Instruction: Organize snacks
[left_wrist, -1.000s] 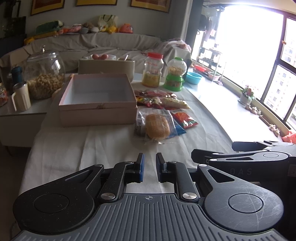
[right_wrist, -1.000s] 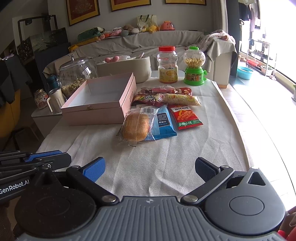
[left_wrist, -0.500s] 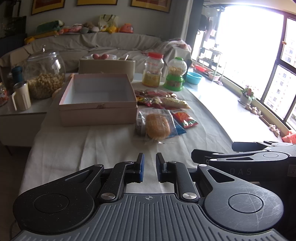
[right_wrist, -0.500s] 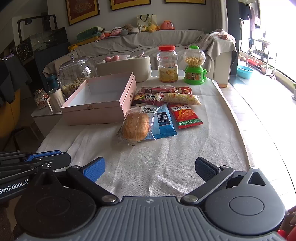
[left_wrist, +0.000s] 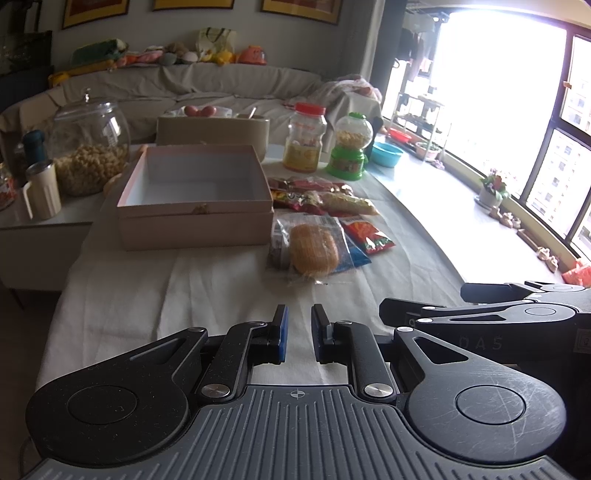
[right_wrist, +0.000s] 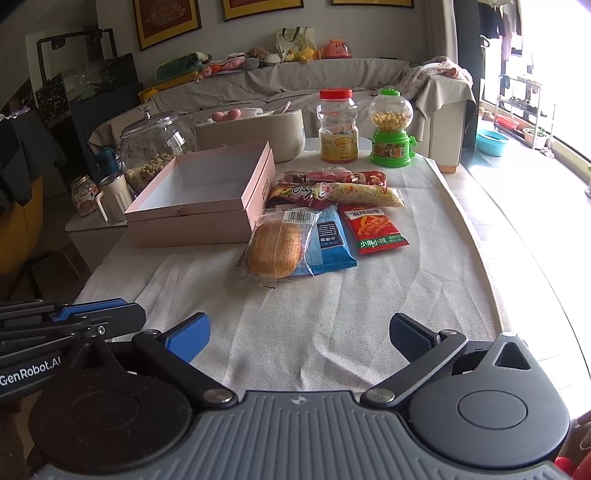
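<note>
An open, empty pink box (right_wrist: 207, 192) (left_wrist: 195, 195) stands on the white tablecloth. Right of it lie several snack packets: a wrapped bun (right_wrist: 275, 249) (left_wrist: 314, 249) on top of a blue packet (right_wrist: 330, 240), a red packet (right_wrist: 373, 230) (left_wrist: 365, 236), and longer packets (right_wrist: 332, 192) behind them. My left gripper (left_wrist: 297, 332) hovers near the table's front edge, its jaws almost closed on nothing. My right gripper (right_wrist: 299, 336) is open wide and empty, well short of the bun. Each gripper shows at the edge of the other's view.
A red-lidded jar (right_wrist: 338, 127), a green candy dispenser (right_wrist: 391, 129) and a beige tub (right_wrist: 255, 133) stand at the back. A glass nut jar (right_wrist: 153, 146) and a mug (right_wrist: 112, 197) sit on a side table at the left. The table edge curves at the right.
Both grippers have drifted slightly forward toward the snacks. Their jaws have not changed.
</note>
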